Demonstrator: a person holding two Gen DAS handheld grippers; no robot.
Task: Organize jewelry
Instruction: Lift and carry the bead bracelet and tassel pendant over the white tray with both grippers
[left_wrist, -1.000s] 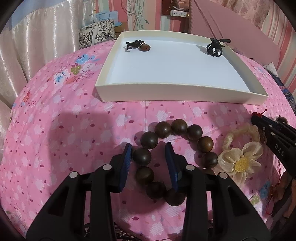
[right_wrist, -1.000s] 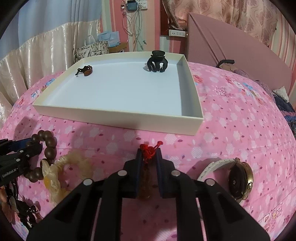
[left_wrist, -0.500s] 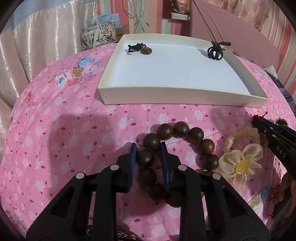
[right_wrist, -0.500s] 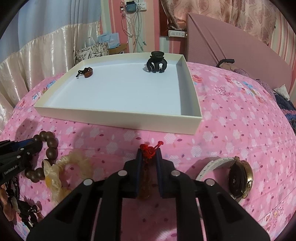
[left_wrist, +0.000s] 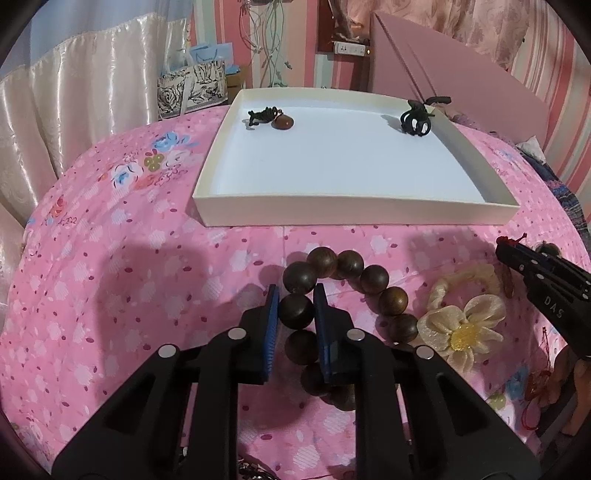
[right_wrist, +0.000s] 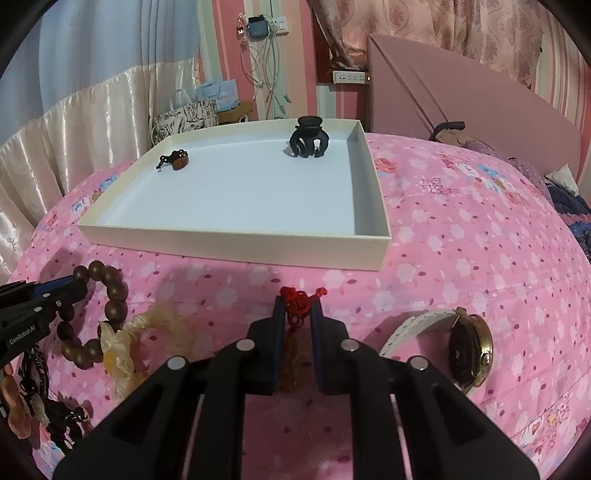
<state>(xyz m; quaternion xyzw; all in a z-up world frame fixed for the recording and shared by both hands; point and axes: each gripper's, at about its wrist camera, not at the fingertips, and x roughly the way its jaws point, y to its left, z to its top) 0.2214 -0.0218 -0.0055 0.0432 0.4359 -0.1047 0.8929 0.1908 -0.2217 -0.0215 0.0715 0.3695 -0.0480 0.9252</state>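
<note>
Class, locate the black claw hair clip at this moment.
The black claw hair clip stands inside the white tray, near its far right corner in both wrist views, well apart from the brown pendant by the tray's far left corner.

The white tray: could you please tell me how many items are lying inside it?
2: a black plastic claw hair clip near the white tray's far right corner, a brown stone pendant near its far left.

your dark wooden bead bracelet (left_wrist: 343, 295) lies on the pink sheet, one bead pinched between blue pads; the red-knotted amber charm (right_wrist: 295, 314) sits clamped before the white tray (right_wrist: 236, 245).
</note>
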